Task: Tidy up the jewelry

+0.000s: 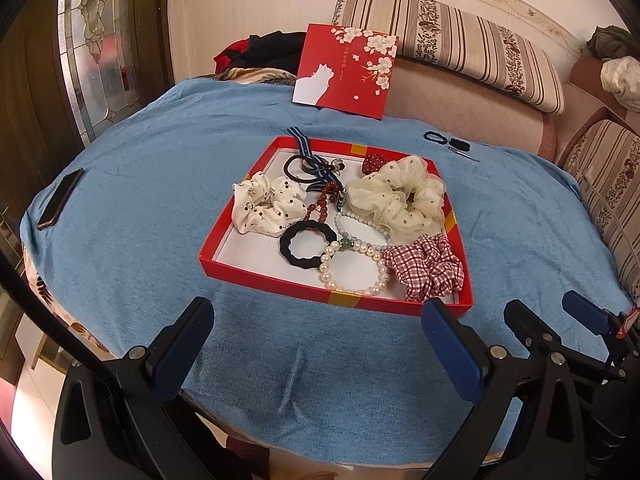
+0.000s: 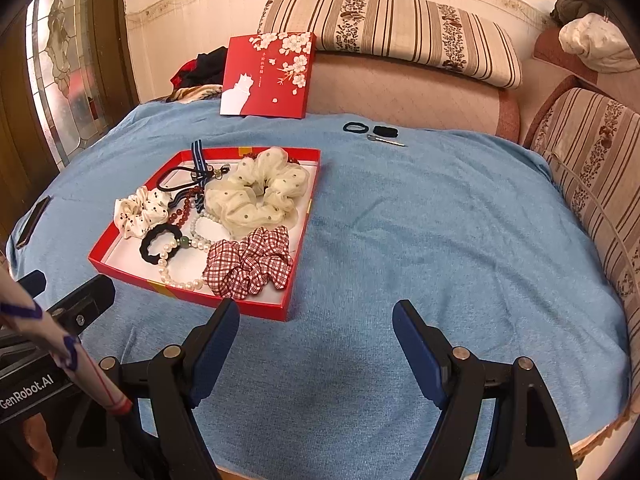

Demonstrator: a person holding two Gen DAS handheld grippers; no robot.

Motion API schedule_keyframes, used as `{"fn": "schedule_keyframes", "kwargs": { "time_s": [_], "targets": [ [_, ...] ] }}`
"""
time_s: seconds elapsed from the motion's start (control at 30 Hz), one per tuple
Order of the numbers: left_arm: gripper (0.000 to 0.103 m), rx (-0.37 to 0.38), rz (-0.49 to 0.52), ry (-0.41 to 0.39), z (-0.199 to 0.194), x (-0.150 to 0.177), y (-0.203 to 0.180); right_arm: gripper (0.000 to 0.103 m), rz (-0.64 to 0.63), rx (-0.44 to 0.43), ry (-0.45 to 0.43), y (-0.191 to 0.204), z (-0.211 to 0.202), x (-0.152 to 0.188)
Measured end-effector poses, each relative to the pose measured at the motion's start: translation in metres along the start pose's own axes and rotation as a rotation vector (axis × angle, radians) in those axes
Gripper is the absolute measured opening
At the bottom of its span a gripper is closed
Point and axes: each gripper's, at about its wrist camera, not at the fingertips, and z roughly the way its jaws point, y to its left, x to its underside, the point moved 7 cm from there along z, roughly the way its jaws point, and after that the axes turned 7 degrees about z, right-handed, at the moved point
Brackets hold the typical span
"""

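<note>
A shallow red box tray (image 1: 280, 286) (image 2: 120, 272) lies on the blue cloth. It holds a pearl bracelet (image 1: 352, 270) (image 2: 176, 276), a black wavy hair tie (image 1: 302, 244) (image 2: 158, 242), a red checked scrunchie (image 1: 428, 266) (image 2: 250, 262), a big cream dotted scrunchie (image 1: 396, 196) (image 2: 260, 190), a white dotted scrunchie (image 1: 266, 208) (image 2: 140, 210), red and pale bead bracelets and a striped ribbon. My left gripper (image 1: 316, 328) is open and empty just in front of the tray. My right gripper (image 2: 316, 332) is open and empty by the tray's near right corner.
The red box lid (image 1: 346, 70) (image 2: 268, 76) leans at the table's far edge. Small black hair ties and a clip (image 1: 448, 142) (image 2: 372, 130) lie on the cloth beyond the tray. A phone (image 1: 60, 198) (image 2: 34, 220) lies at the left edge. Striped sofa cushions stand behind and right.
</note>
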Motion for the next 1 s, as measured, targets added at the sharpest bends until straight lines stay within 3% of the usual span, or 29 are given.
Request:
{"fn": "schedule_keyframes", "kwargs": {
  "time_s": [0.23, 0.73, 1.0],
  "targets": [
    [0.103, 0.009, -0.014, 0.028, 0.015, -0.004, 0.002, 0.083, 0.002, 0.005, 0.005, -0.002, 0.009, -0.004],
    [0.103, -0.077, -0.037, 0.018, 0.034, -0.032, 0.03, 0.083, -0.006, -0.012, 0.033, 0.002, 0.032, -0.011],
    [0.103, -0.089, -0.038, 0.042, 0.038, -0.032, 0.023, 0.083, -0.03, -0.021, 0.021, 0.004, 0.033, -0.011]
  ]
}}
